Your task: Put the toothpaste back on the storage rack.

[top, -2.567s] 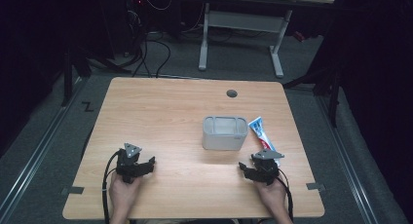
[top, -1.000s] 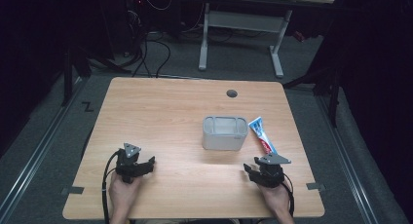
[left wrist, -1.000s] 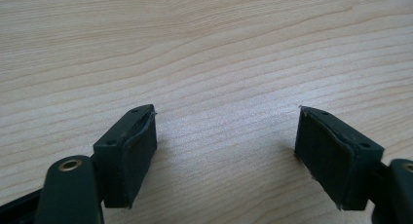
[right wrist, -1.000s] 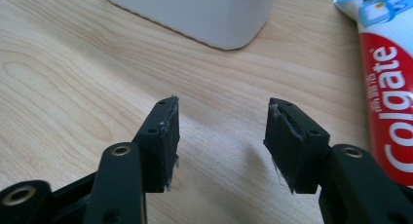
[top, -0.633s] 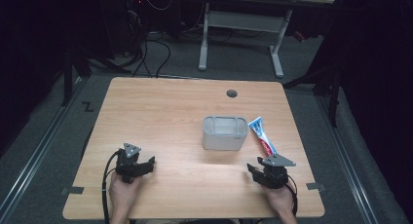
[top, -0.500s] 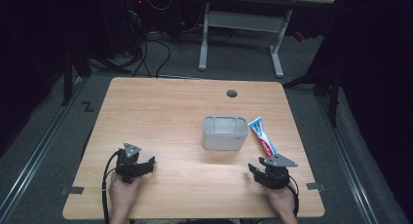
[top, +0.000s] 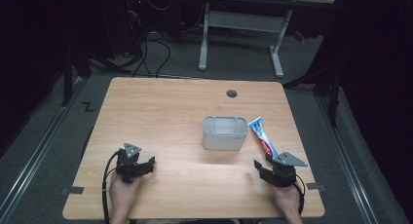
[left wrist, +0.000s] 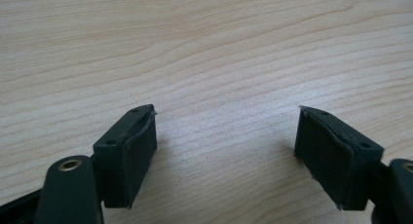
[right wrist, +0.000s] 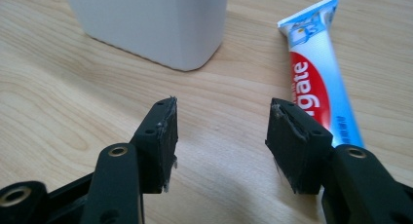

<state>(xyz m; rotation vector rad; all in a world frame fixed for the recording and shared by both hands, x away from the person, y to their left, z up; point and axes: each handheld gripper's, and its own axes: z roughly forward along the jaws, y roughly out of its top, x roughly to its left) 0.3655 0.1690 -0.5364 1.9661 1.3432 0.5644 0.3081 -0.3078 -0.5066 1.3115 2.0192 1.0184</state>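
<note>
A white and blue toothpaste tube (top: pixel 262 138) with a red band lies flat on the wooden table (top: pixel 160 112), just right of a grey open-topped container (top: pixel 224 132). My right gripper (top: pixel 260 164) rests near the table's front right, just short of the tube's near end. In the right gripper view the right gripper (right wrist: pixel 224 121) is open over bare wood, and its jaws have just been opening with nothing between them. There the tube (right wrist: pixel 311 78) runs past its right-hand jaw and the container (right wrist: pixel 151 24) stands ahead. My left gripper (top: pixel 147 164) is open at the front left, the left gripper (left wrist: pixel 226 121) over bare wood.
A round cable hole (top: pixel 232 93) sits near the table's far edge. Behind the table stands a desk frame (top: pixel 241 24) on dark floor with cables. Bare wood stretches between the two grippers and across the table's left half.
My right gripper has shifted slightly to the right, toward the near end of the tube. The left gripper has stayed where it was.
</note>
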